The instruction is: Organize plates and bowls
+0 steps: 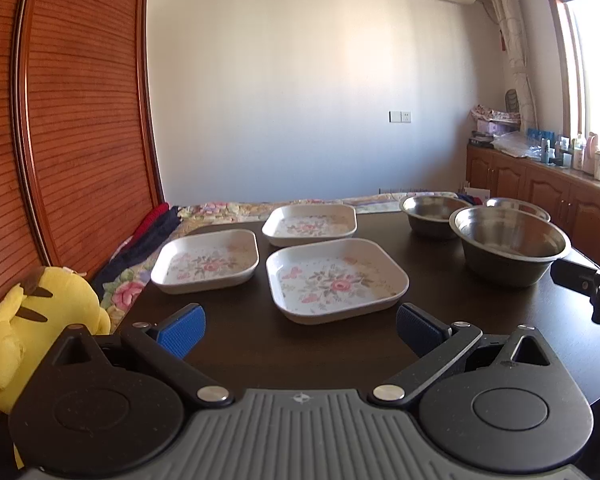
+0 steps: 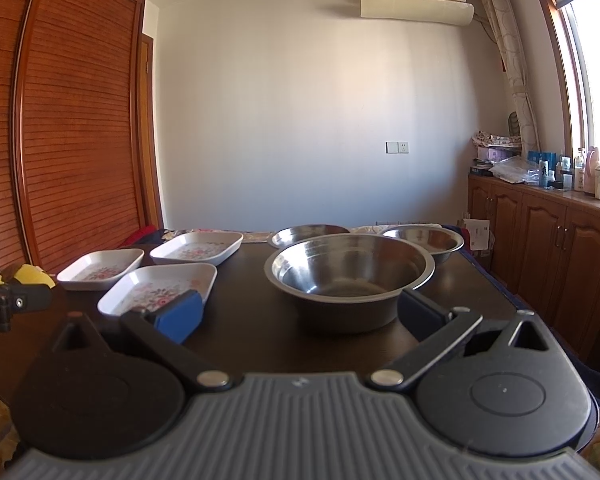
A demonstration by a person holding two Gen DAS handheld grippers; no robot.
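Bowls were shiny brushed steel, insides reflective, outer walls duller and darker. Square plates looked like glossy white ceramic or melamine, couldn't tell which, pink floral print. Surface was dark wood, smooth, slight sheen. Left tool matt black plastic, fingers with blue ribbed rubbery pads, grey ribbed base, bright metal pivots. Right tool same deal. Yellow plush toy soft fuzzy cloth. Wardrobe door glossy slatted reddish wood.
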